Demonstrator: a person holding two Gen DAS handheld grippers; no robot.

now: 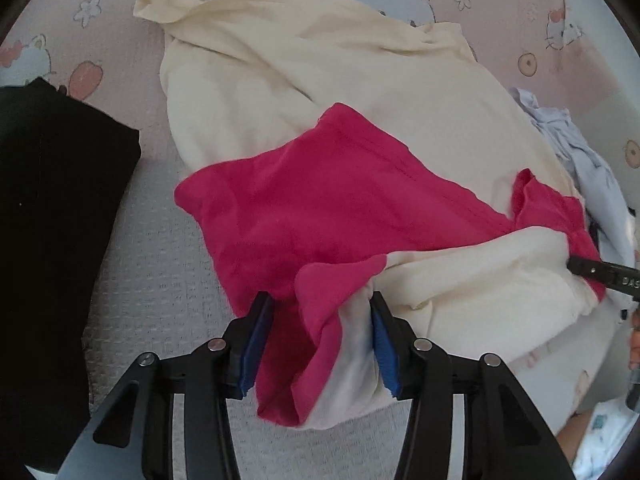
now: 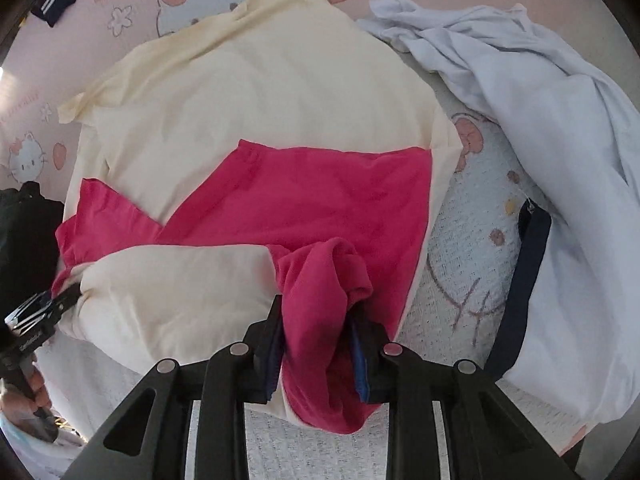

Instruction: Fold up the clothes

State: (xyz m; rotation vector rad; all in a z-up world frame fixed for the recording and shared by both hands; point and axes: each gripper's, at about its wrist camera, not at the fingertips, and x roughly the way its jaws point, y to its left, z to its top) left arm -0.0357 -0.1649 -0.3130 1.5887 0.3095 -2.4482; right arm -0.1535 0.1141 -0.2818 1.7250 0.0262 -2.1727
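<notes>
The right hand-held gripper (image 2: pixel 316 352) is narrow and holds a bunched fold of the shirt (image 2: pixel 280 128), a cream and pink one, between its pads. The left hand-held gripper (image 1: pixel 320 344) stands half wide around the other near corner, pink and cream cloth between its fingers; I cannot tell if the pads already press on it. The shirt lies in front of both, spread flat on a bed sheet (image 1: pixel 104 40) with cartoon prints, and its long axis runs away from the 2 grippers toward the far collar. The near hem runs across between them, so each has 1 corner and neither is nearer; I judge the coming move is to carry this hem forward over the body. A black garment (image 1: pixel 48 184) lies just beside on the left, a white garment (image 2: pixel 540 128) with a dark band on the right. The lower layers under the pink part are hidden, and the person's hand shows only at the picture edge.
</notes>
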